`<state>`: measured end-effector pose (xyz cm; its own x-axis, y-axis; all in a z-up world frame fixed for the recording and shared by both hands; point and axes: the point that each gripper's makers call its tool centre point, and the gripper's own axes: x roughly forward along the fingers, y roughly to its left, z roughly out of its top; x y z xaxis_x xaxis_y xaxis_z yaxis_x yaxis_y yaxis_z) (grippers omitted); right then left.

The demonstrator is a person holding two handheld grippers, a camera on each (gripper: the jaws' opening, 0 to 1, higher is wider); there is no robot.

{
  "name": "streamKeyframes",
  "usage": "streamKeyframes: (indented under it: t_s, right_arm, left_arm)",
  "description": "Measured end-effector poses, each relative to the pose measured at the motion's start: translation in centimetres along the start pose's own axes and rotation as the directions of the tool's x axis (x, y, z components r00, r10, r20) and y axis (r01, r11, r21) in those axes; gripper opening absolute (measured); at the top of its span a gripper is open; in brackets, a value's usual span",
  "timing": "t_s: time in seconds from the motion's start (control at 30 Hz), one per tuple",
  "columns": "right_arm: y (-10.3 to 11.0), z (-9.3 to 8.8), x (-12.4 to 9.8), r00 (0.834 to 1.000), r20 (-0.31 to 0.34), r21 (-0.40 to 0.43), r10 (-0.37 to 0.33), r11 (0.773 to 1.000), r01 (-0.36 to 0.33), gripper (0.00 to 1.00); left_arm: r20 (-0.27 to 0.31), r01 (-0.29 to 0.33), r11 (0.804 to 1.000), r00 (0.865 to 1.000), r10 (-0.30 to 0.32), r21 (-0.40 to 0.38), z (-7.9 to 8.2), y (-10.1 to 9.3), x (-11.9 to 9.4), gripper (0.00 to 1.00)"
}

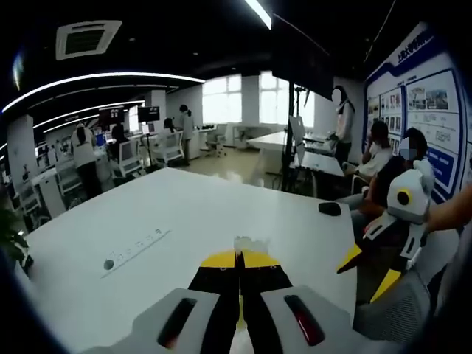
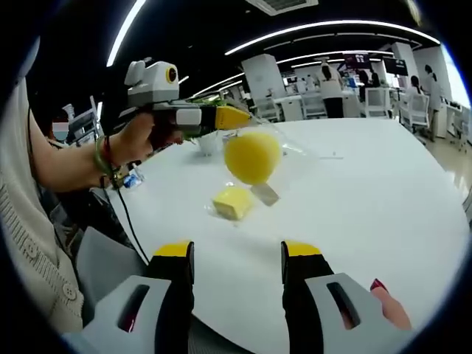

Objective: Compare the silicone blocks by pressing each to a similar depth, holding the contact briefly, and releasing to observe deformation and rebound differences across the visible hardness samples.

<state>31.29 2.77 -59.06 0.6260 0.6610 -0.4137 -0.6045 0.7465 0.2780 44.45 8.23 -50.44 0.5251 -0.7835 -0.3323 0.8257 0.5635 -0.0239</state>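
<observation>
While the left gripper (image 2: 240,118) hangs above a white table (image 2: 383,192) in the right gripper view, its yellow-tipped jaws are pinched together on the edge of a clear plastic bag (image 2: 284,144) with a round yellow silicone block (image 2: 252,156) inside. In the left gripper view those jaws meet with only a scrap of clear film (image 1: 243,245) between them. Below the bag, a second, squarish yellow block (image 2: 232,201) lies on the table in its own clear wrap. The right gripper (image 2: 237,262) hovers near the table edge, jaws wide apart and empty. Both blocks look light and soft, likely to yield and spring back; the wrap looks slippery, so pressing squarely on a block's flat top seems safest.
</observation>
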Motion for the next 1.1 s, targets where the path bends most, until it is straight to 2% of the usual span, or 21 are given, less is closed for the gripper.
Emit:
streamKeyframes:
  t_s: [0.17,0.33,0.57,0.77,0.97,1.1]
  right_arm:
    - [1.0,0.9,0.7,1.000,-0.006,-0.041,0.019,0.999,-0.020,0.43]
    - [1.8,1.5,1.5,0.999,-0.015,-0.071,0.043,0.997,-0.044,0.43]
    - [2.2,2.1,2.5,0.997,-0.042,-0.106,0.065,0.992,-0.069,0.46]
    - [1.7,3.6,3.0,0.996,-0.056,-0.164,0.075,0.983,-0.083,0.51]
    - [0.7,6.5,3.5,0.989,-0.095,-0.279,0.110,0.951,-0.132,0.59]
    - [1.3,8.4,4.1,0.967,-0.155,-0.307,0.203,0.920,-0.243,0.61]
  left_arm:
    - [0.022,-0.039,0.999,0.999,0.038,0.005,0.4,1.0,-2.8,0.00]
    - [0.025,-0.074,0.997,0.997,0.073,0.006,-0.1,2.1,-5.4,0.00]
    - [0.024,-0.100,0.995,0.995,0.100,-0.003,-0.8,3.0,-6.9,0.00]
    - [0.021,-0.099,0.995,0.995,0.099,-0.003,-1.0,3.5,-7.4,0.00]
    - [0.019,-0.082,0.997,0.996,0.082,0.015,-0.6,3.5,-7.5,0.00]
    - [0.009,-0.066,0.997,0.998,0.065,0.033,-0.5,3.3,-7.2,0.00]
